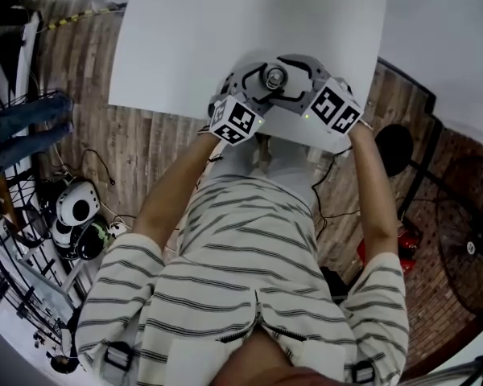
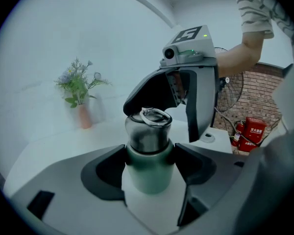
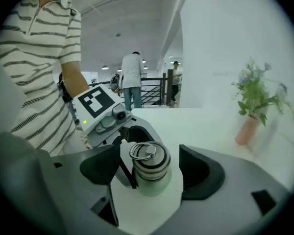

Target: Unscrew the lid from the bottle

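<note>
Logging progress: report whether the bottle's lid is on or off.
On. The lid sits atop the bottle; tightness cannot be told.

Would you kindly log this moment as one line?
left gripper: shut on bottle | right gripper: open around lid | lid: on bottle

One bottle is counted between the jaws of the left gripper, and one lid on it, with one ring on top. Two grippers are tallied, the right gripper being the second, and two marker cubes, one per gripper. One table is seen beneath them. Ahead of the left gripper, one vase of flowers is noted. Past the right gripper, one fan, one extinguisher and one red box are picked out. Far behind the left gripper, two bystanders are spotted.
</note>
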`<state>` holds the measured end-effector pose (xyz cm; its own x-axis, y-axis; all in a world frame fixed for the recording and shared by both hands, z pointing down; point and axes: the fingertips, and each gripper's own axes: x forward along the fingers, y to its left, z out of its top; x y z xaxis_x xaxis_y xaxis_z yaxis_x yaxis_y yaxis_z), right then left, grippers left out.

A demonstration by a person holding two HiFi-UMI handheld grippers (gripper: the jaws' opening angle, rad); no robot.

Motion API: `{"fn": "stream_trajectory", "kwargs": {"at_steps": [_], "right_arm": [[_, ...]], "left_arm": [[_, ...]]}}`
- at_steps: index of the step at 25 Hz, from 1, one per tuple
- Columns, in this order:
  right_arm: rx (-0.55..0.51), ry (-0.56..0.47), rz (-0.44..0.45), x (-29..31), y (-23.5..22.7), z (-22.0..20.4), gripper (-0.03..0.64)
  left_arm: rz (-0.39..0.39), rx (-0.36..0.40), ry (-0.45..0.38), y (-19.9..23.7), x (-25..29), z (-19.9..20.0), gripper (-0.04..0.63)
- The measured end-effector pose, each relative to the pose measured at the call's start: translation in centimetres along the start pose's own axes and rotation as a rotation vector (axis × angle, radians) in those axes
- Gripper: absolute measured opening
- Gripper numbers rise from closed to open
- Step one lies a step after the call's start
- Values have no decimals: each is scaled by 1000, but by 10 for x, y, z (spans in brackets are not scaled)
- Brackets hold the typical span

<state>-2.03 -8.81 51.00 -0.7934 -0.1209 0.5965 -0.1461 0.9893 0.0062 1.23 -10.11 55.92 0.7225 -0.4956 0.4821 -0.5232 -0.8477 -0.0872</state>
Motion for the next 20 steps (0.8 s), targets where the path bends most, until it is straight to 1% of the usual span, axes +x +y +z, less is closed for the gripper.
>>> {"fn": "stream_trajectory", "kwargs": {"at_steps": [3,8,10,12,15,18,20], "right_arm": [[98,-41,-128,2,-6,-2,373],[299,-117,-352,-1,-14,-6,370],[371,-160,-442,-5,-18,-5,362],[439,-191,-512,-7,-20,-5,351],[506,-215,-571,-5,-22,-5,351],[533,-216,-615,-1,-21,-5,350],[542,-216,-631,0,-20,-6,322]], "left_arm": [[2,0,1,1,0,0,314],[0,1,0,0,0,-3,314],[1,1,-1,0,-1,-4,314],[2,1,-1,0,-1,-4,314],[3,-1,-2,1,0,-5,314],[4,-2,-2,2,-1,-5,314],[5,-2,-2,2,-1,-5,314]]}}
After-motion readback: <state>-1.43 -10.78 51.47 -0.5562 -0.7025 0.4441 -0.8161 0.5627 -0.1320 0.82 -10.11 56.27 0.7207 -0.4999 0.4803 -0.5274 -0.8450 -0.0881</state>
